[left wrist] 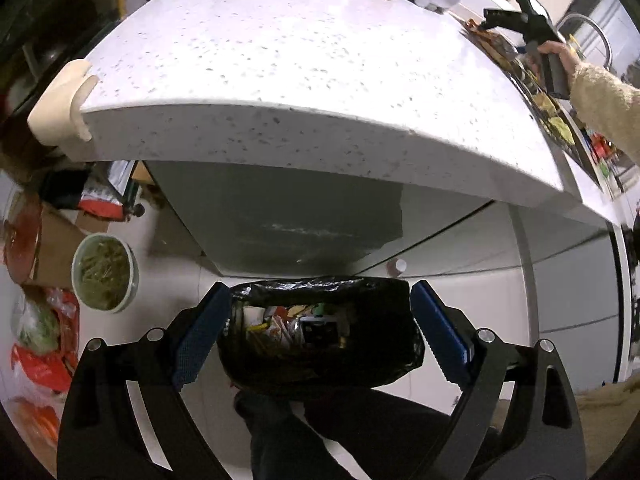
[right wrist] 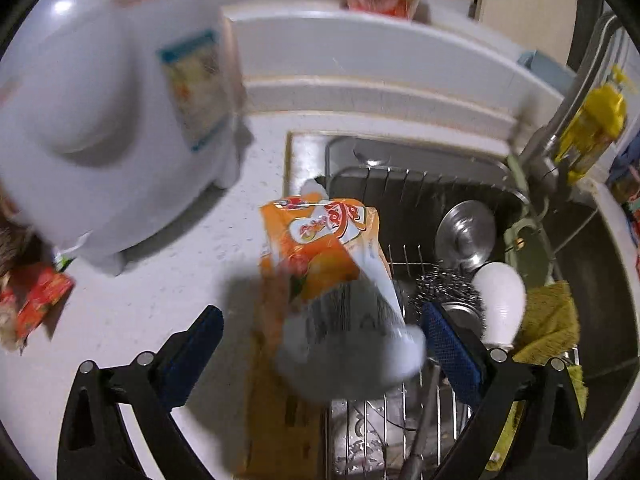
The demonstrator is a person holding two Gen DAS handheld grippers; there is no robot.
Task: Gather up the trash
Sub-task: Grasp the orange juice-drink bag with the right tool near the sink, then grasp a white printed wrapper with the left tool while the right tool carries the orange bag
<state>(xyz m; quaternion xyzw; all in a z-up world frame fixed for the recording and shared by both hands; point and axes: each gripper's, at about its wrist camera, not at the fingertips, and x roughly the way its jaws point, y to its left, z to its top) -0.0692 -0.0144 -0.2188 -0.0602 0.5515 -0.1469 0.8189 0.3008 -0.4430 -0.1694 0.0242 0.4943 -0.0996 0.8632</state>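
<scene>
Fingers of the left gripper [left wrist: 320, 332] are spread wide, aimed down over the black trash bag [left wrist: 320, 364] on the floor below the counter [left wrist: 280, 68] edge. The right gripper [right wrist: 320, 344], held out over the counter by the sink [right wrist: 580, 240], also has its fingers apart. Between them lies an orange wrapper [right wrist: 320, 252], blurred, its long axis running away from the camera, far end tilted slightly left; contact unclear.

An orange wrapper [right wrist: 320, 248] lies blurred between the spread fingers of the right gripper [right wrist: 320, 344], at the counter's [right wrist: 168, 300] edge beside the sink [right wrist: 600, 240]. A white appliance [right wrist: 100, 120] stands at left.
</scene>
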